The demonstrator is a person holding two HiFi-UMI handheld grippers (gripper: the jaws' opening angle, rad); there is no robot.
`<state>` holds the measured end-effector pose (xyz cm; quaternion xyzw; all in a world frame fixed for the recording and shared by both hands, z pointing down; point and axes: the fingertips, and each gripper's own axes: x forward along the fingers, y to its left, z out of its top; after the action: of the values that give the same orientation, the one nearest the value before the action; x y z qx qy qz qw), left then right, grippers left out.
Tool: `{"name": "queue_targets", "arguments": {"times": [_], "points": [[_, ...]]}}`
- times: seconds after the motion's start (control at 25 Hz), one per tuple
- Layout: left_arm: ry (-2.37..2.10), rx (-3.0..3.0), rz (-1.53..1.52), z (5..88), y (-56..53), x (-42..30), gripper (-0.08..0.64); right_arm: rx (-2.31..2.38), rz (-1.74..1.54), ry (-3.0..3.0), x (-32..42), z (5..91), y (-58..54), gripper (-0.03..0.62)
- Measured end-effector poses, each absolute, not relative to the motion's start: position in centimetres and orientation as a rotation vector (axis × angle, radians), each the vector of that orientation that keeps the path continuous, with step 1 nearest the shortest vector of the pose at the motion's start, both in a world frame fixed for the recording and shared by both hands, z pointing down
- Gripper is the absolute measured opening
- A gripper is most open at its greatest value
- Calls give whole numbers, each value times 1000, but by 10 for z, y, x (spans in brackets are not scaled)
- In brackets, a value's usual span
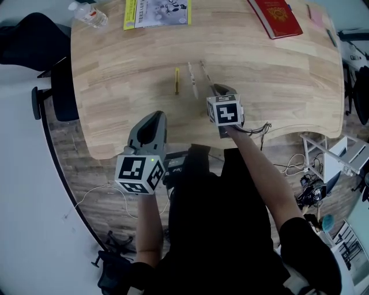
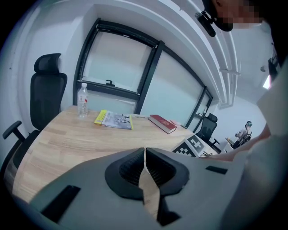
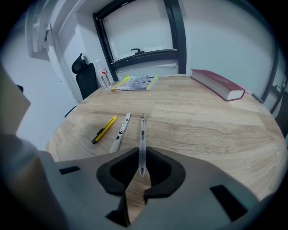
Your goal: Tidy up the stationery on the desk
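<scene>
My right gripper [image 3: 141, 152] is shut on the near end of a clear pen [image 3: 142, 130], which sticks out ahead of the jaws over the wooden desk [image 1: 277, 75]. To the left of the clear pen [image 1: 205, 72] lie a white pen [image 3: 120, 131] and a yellow utility knife [image 3: 104, 129], roughly parallel to it. In the head view the same white pen [image 1: 192, 80] and knife [image 1: 176, 80] sit just left of the right gripper [image 1: 222, 90]. The left gripper [image 1: 152, 128] hovers at the desk's near edge, its jaws shut [image 2: 144, 155] with nothing between them.
At the far side of the desk lie a red book [image 1: 275, 17] and a yellow-edged booklet [image 1: 155, 12], with a water bottle [image 1: 91, 15] at the far left corner. A black office chair [image 1: 55, 98] stands off the left edge. Cables and clutter cover the floor at the right.
</scene>
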<state>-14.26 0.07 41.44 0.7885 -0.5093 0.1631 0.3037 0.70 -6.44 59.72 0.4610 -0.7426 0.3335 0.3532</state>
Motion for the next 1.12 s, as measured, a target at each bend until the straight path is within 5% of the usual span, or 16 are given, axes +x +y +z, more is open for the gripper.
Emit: {"name": "queue_targets", "arguments": {"times": [0.52, 1.12], "points": [[-1362, 2087, 434, 414, 16, -157, 43, 1182, 804, -1915, 5, 603, -62, 121], [-1310, 2167, 402, 404, 25, -138, 43, 1224, 717, -1960, 24, 555, -28, 121]]}}
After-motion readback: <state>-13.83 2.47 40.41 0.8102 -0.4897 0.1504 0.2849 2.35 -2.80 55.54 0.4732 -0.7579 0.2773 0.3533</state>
